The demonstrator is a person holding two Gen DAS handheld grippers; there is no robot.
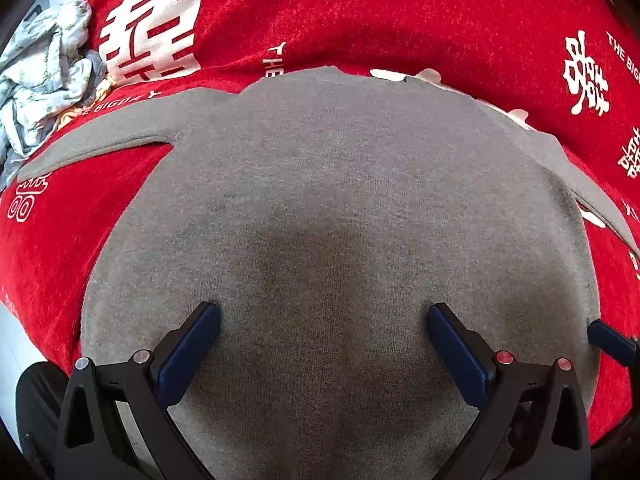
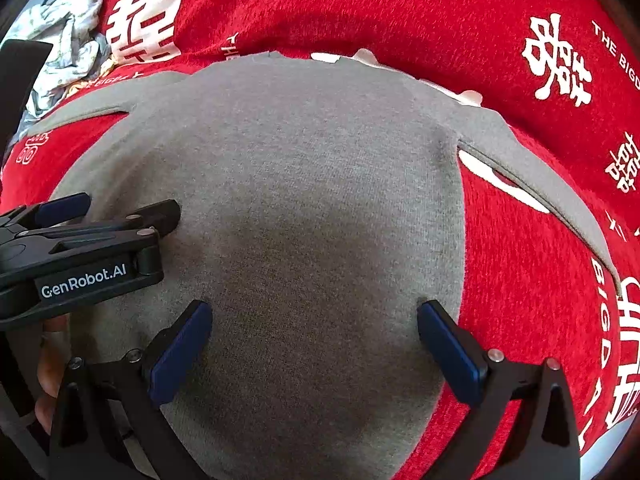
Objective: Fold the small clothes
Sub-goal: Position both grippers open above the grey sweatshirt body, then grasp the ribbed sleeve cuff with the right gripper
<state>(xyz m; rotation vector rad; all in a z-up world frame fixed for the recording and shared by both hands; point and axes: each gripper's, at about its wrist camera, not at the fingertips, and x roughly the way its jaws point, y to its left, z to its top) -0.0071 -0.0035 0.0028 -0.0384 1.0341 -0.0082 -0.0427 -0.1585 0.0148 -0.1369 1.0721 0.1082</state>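
Soft, limp grey knit top [image 1: 328, 208] is spread flat beneath wide-spread left gripper [image 1: 324, 312] and right gripper [image 2: 314, 308], best pinched at its six-o'clock hem.

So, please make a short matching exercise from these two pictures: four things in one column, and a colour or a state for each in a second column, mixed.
Things:
1. grey garment
2. red blanket
3. pale printed clothes
4. left gripper

Descriptions:
A. crumpled in a pile at the far left
B. spread flat, sleeves out to both sides
C. open, fingers over the grey cloth
D. covered with white characters

Pairs: 1-B, 2-D, 3-A, 4-C
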